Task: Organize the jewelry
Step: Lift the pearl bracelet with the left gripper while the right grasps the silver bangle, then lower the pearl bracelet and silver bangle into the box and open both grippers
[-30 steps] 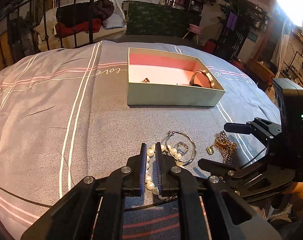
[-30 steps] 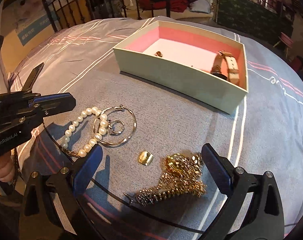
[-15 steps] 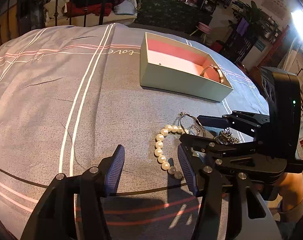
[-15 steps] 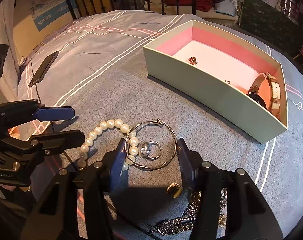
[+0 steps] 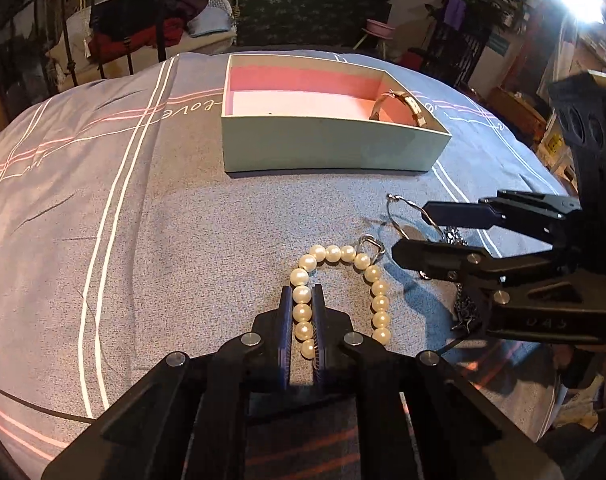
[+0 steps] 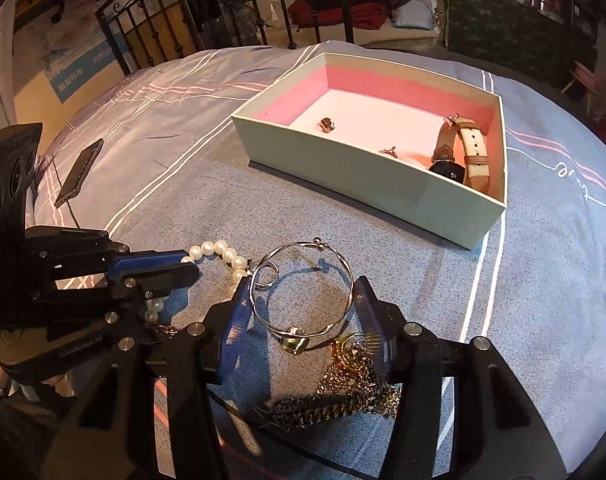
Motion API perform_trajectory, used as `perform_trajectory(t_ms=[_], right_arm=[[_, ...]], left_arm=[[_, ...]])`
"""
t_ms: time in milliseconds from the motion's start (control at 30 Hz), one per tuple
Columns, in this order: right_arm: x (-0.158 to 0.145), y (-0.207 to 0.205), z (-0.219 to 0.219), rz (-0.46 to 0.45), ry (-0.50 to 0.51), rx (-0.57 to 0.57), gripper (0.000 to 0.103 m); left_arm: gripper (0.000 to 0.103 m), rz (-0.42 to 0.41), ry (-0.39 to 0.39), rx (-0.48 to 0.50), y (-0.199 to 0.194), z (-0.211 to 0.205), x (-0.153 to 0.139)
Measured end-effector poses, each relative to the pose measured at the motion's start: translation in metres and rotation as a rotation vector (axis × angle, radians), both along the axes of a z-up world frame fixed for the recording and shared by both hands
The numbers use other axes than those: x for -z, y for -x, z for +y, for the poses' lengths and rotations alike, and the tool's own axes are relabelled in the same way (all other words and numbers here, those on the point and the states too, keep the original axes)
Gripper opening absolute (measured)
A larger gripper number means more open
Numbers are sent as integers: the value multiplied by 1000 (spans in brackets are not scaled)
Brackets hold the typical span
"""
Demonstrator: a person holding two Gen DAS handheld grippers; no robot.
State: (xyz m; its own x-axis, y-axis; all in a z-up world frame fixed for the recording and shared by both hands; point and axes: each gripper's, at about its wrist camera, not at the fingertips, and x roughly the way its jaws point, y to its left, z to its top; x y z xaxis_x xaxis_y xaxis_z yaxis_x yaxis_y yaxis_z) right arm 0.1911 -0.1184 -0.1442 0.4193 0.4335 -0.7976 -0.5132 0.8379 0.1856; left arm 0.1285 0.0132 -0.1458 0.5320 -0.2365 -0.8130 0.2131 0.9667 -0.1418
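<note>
A pearl bracelet (image 5: 333, 254) lies on the grey bedspread, and my left gripper (image 5: 301, 292) is shut on one side of its loop, with pearls lined up between the pads. Next to it, my right gripper (image 6: 303, 304) straddles a thin silver bangle (image 6: 345, 270), both pads touching its rim. A small silver ring (image 6: 265, 274) rests at the bangle's left edge. A gold chain pile (image 6: 343, 392) and a gold tag (image 6: 295, 344) lie under the right gripper. Beyond stands the pale green box (image 6: 367, 176) with a pink lining, holding a tan-strapped watch (image 6: 471, 152) and small earrings (image 6: 327, 123).
The two grippers sit close together, the left gripper (image 6: 183, 270) just left of the bangle. A dark phone (image 6: 79, 172) lies on the bedspread far left. A black metal bed rail (image 6: 207, 20) and piled clothes stand behind the box.
My left gripper opened, dropped over the pearls and shut on them. My right gripper shifted left from the gold chain to the bangle and narrowed onto it.
</note>
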Motion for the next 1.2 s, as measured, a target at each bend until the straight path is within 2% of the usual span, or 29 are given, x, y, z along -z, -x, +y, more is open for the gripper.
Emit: perform_trajectory(t_ms=[300, 433, 567, 867, 1033, 1200], right_arm=[[-23, 5, -6, -70, -48, 16, 52], [-32, 3, -7, -97, -45, 22, 52], [-36, 1, -9, -110, -37, 29, 52], [-35, 3, -14, -103, -39, 38, 52], [-60, -12, -14, -167, -31, 40, 52], [-93, -52, -18, -236, -32, 89, 52]], left_arm=[[9, -131, 51, -21, -4, 2, -49], [9, -182, 42, -17, -9, -3, -65], [9, -191, 42, -12, -11, -7, -70], [9, -159, 54, -20, -14, -10, -66], [9, -217, 49, -4, -30, -15, -88], [9, -304, 39, -1, -64, -23, -124]])
